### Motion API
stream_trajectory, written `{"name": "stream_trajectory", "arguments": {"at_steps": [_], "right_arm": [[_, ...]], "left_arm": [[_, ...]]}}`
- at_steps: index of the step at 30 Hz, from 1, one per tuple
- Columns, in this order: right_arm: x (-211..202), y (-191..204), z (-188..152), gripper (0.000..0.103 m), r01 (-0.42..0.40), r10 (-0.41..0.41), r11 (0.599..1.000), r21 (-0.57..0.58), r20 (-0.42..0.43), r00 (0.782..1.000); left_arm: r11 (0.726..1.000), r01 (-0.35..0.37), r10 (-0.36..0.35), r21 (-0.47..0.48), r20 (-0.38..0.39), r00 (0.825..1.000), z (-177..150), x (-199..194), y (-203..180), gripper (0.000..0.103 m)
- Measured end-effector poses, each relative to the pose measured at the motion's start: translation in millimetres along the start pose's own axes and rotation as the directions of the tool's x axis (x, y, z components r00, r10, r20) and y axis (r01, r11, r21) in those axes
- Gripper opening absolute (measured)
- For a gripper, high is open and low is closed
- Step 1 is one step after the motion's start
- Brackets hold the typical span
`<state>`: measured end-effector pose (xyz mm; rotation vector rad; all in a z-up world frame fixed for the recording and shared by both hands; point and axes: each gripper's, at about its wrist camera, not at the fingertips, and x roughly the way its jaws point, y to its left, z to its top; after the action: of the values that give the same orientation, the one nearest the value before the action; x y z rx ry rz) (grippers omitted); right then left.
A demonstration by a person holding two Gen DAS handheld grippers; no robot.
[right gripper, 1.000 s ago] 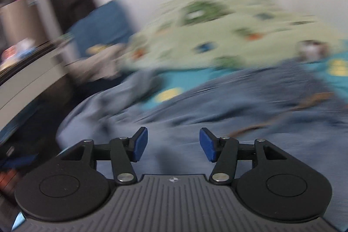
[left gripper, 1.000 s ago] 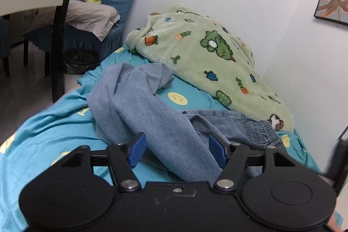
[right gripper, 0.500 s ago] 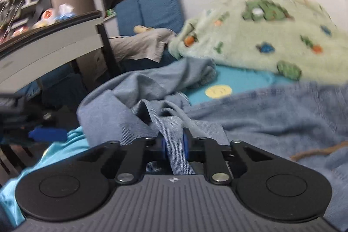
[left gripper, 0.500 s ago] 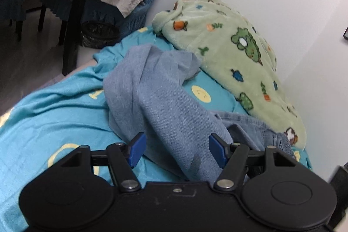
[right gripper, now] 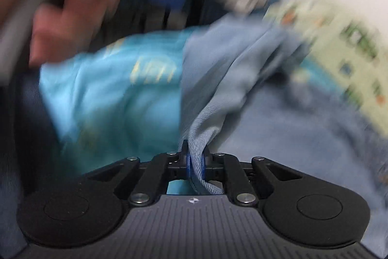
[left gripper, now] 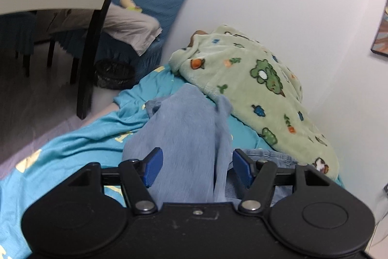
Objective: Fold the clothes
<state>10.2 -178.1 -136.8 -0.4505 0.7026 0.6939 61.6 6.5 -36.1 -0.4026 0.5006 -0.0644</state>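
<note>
On the bed: the blue garment is draped over the turquoise sheet.
Right tongs: clenched on a bunched fold.
Left tongs: released, cloth between.
Risk: the thin pinch could slip when pulled.

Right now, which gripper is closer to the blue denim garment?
Right. The right gripper is clamped on the blue denim garment; the left gripper is open, with the fabric passing between its fingers.

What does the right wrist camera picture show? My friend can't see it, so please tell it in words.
The right gripper is shut on a bunched fold of blue cloth, which stretches away over a turquoise sheet. The picture is blurred; a hand shows at upper left and a green blanket at right.
</note>
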Motion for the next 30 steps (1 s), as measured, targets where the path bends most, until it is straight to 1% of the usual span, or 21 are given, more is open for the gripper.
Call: {"name": "stream_trajectory", "arguments": {"at_steps": [1, 2, 4, 5, 7, 8, 9, 10, 11, 13, 14, 15, 17, 19, 20, 23, 26, 28, 29, 30], "right_arm": [[7.3, 5.0, -4.9, 0.008, -0.014, 0.014, 1.000, 0.004, -0.056, 0.998], [12.5, 8.2, -8.4, 0.010, -0.012, 0.013, 1.000, 0.010, -0.091, 0.996], [12.1, 6.5, -7.1, 0.012, 0.001, 0.003, 0.999, 0.042, -0.095, 0.995], [9.6, 0.6, -3.8, 0.015, -0.004, 0.012, 0.996, 0.088, -0.088, 0.996], [1.1, -13.7, -1.1, 0.016, -0.016, 0.027, 0.981, 0.195, -0.054, 0.998], [-4.5, -21.1, -0.1, 0.020, -0.026, 0.034, 0.968, 0.251, -0.029, 0.999], [-10.6, -30.0, -0.8, 0.024, -0.040, 0.042, 0.949, 0.312, 0.002, 0.999], [-16.8, -39.1, -1.7, 0.032, -0.056, 0.047, 0.927, 0.372, 0.034, 0.998], [-22.7, -48.3, -3.2, 0.037, -0.077, 0.054, 0.904, 0.422, 0.066, 0.996], [-31.7, -60.1, -3.3, 0.038, -0.111, 0.054, 0.869, 0.482, 0.131, 0.990], [-31.6, -64.6, -0.8, 0.038, -0.118, 0.037, 0.854, 0.506, 0.168, 0.985], [-35.1, -71.8, -2.4, 0.037, -0.099, -0.016, 0.836, 0.539, 0.205, 0.979], [-32.9, -84.1, -4.2, 0.037, -0.042, -0.109, 0.803, 0.595, 0.216, 0.970], [-26.6, -101.6, -8.6, 0.037, 0.016, -0.186, 0.761, 0.649, 0.195, 0.963], [-22.0, -109.8, -11.8, 0.037, 0.043, -0.219, 0.740, 0.671, 0.180, 0.959], [-6.5, -128.7, -20.3, 0.037, 0.062, -0.239, 0.681, 0.730, 0.141, 0.961], [9.1, -147.4, -28.7, 0.037, 0.081, -0.254, 0.617, 0.782, 0.101, 0.962], [16.9, -156.6, -27.0, 0.037, 0.070, -0.243, 0.596, 0.800, 0.096, 0.965], [18.3, -158.9, -28.7, 0.037, 0.062, -0.238, 0.590, 0.805, 0.100, 0.966], [20.7, -161.2, -28.9, 0.037, 0.054, -0.234, 0.585, 0.810, 0.105, 0.967]], "left_arm": [[1.000, 0.006, -0.006, 0.015, -0.007, 1.000, -1.4, 0.6, -1.7, 0.060], [0.999, 0.013, -0.013, 0.032, -0.015, 1.000, -3.1, 1.9, -3.1, 0.060], [0.998, 0.017, -0.015, 0.067, -0.029, 0.999, -7.4, 4.2, -5.4, 0.060], [0.997, 0.016, -0.013, 0.080, -0.038, 0.999, -9.2, 5.9, -6.5, 0.060], [0.995, 0.027, -0.022, 0.099, -0.055, 0.998, -11.2, 10.2, -9.9, 0.060], [0.994, 0.031, -0.025, 0.108, -0.060, 0.998, -11.5, 13.4, -12.2, 0.060], [0.992, 0.035, -0.027, 0.119, -0.066, 0.997, -11.4, 17.2, -14.5, 0.059], [0.990, 0.039, -0.030, 0.132, -0.073, 0.997, -10.9, 21.8, -17.5, 0.059], [0.988, 0.044, -0.033, 0.145, -0.077, 0.996, -9.6, 27.6, -21.7, 0.059], [0.984, 0.052, -0.038, 0.173, -0.082, 0.996, -6.3, 41.6, -31.7, 0.059], [0.979, 0.053, -0.037, 0.196, -0.082, 0.996, -4.9, 50.1, -38.1, 0.059], [0.973, 0.051, -0.033, 0.223, -0.081, 0.996, -3.6, 59.4, -44.5, 0.059], [0.958, 0.042, -0.022, 0.282, -0.074, 0.997, -0.8, 84.0, -57.4, 0.059], [0.947, 0.048, -0.024, 0.319, -0.081, 0.996, 2.5, 111.5, -66.6, 0.059], [0.941, 0.042, -0.015, 0.337, -0.083, 0.996, 4.5, 125.6, -70.6, 0.059], [0.919, 0.009, 0.025, 0.395, -0.081, 0.996, 11.6, 169.7, -84.1, 0.059], [0.891, -0.023, 0.080, 0.454, -0.106, 0.991, 18.2, 215.4, -100.2, 0.059], [0.863, -0.054, 0.140, 0.503, -0.134, 0.981, 22.2, 246.5, -106.8, 0.059], [0.849, -0.073, 0.176, 0.524, -0.151, 0.973, 23.8, 262.0, -109.9, 0.058], [0.836, -0.093, 0.219, 0.541, -0.173, 0.960, 24.5, 277.0, -112.6, 0.057]]}}
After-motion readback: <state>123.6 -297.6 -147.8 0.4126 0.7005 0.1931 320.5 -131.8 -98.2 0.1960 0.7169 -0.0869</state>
